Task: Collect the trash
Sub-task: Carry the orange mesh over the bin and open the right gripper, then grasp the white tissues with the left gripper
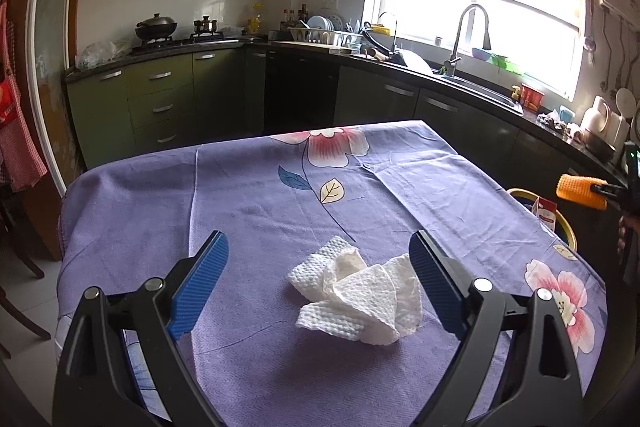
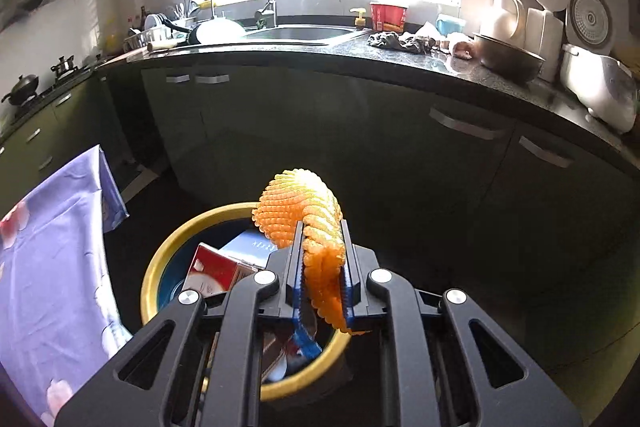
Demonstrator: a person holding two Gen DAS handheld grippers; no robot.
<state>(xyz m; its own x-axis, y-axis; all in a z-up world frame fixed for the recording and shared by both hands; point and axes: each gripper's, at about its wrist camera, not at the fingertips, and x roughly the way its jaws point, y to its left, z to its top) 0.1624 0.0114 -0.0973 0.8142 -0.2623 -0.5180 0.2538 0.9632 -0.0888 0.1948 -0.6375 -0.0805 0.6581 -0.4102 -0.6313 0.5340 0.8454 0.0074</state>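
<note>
- The left gripper (image 1: 319, 269) is nearest in its own view: its blue-padded jaws stand wide apart, one on each side of the crumpled paper towel (image 1: 356, 297), touching nothing. That straddle looks like a stance for closing on the wad.
- The paper towel lies loose on the purple flowered tablecloth (image 1: 248, 203), near the table's near edge, so it is trash not yet collected.
- The right gripper (image 2: 322, 275) is clamped on an orange ridged foam piece (image 2: 298, 209); its jaws pinch the lower end and the rest curls up and forward, past the fingertips. The log shows a slight tightening, and the frames show the pads pressing the foam.
- It holds the foam above the yellow-rimmed bin (image 2: 158, 259), which stands on the floor just beside the table's corner, probably so the piece can drop straight in.
- Inside the bin a red-and-white carton (image 2: 212, 273) and a blue packet already lie.
- Beyond runs the dark kitchen counter (image 2: 360, 55) with the sink under the bright window, well apart from the work.
</note>
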